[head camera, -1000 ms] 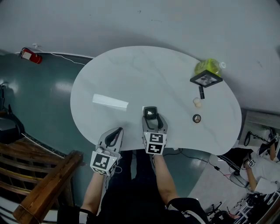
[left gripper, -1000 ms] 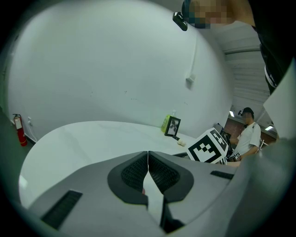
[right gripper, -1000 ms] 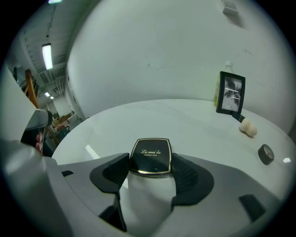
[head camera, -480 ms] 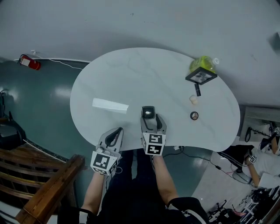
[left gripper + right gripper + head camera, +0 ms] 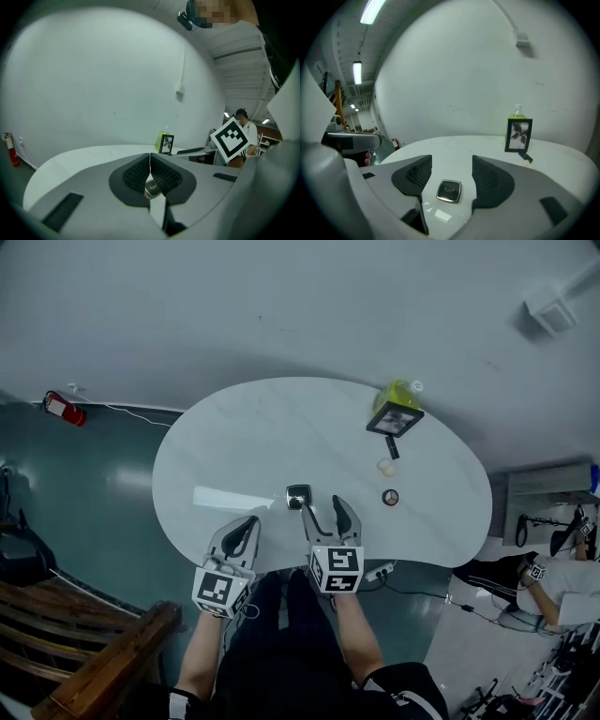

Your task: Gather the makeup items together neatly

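The square black compact with a gold rim (image 5: 449, 191) lies flat on the white kidney-shaped table (image 5: 281, 427). It sits between the spread jaws of the right gripper (image 5: 324, 512), and neither pad touches it. The left gripper (image 5: 249, 521) hangs at the table's near edge with its jaws pressed together on nothing.

The other makeup sits well apart from the compact. A small dark round pot (image 5: 390, 497) is at its 3 o'clock. A small cream round pot (image 5: 385, 466) and a small black tube (image 5: 391, 446) are at its 2 o'clock, just in front of the black-framed standing picture (image 5: 394, 418).

The step in hand looks like gripping the compact to carry it there. To do it well:
- Drop the pads low and square them to two opposite edges, because the case is thin and smooth and would likely skid out of a slanted pinch.
- Carry it level and set it down just beside the pots, short of the frame, which could tip over.
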The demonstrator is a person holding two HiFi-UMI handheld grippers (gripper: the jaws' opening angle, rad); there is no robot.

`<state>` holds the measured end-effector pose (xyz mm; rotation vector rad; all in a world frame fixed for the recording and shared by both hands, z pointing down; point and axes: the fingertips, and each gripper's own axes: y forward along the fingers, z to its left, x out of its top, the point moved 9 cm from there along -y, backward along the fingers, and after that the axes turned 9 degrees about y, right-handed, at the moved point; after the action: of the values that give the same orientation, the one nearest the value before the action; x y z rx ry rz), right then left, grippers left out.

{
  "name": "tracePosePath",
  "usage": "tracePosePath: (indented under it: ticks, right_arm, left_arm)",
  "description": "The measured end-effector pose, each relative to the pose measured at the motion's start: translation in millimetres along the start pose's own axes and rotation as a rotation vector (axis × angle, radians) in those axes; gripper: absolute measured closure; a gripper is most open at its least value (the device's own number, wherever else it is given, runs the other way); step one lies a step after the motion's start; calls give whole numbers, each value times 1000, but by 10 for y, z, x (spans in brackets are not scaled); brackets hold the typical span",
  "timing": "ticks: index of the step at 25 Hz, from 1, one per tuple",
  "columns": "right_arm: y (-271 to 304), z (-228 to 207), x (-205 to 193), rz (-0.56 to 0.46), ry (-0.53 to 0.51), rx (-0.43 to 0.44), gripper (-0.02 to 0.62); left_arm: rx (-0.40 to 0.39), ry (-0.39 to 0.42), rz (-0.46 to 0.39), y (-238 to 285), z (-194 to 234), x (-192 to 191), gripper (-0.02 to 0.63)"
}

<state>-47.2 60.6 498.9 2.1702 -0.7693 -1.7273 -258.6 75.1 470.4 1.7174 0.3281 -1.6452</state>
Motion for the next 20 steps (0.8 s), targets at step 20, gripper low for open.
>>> tracePosePath:
  ticks: [20]
  right_arm:
    - [-1368, 111, 892, -305, -148, 57, 518]
  left_arm:
    - [-3, 162, -219, -390, -472, 1247, 586]
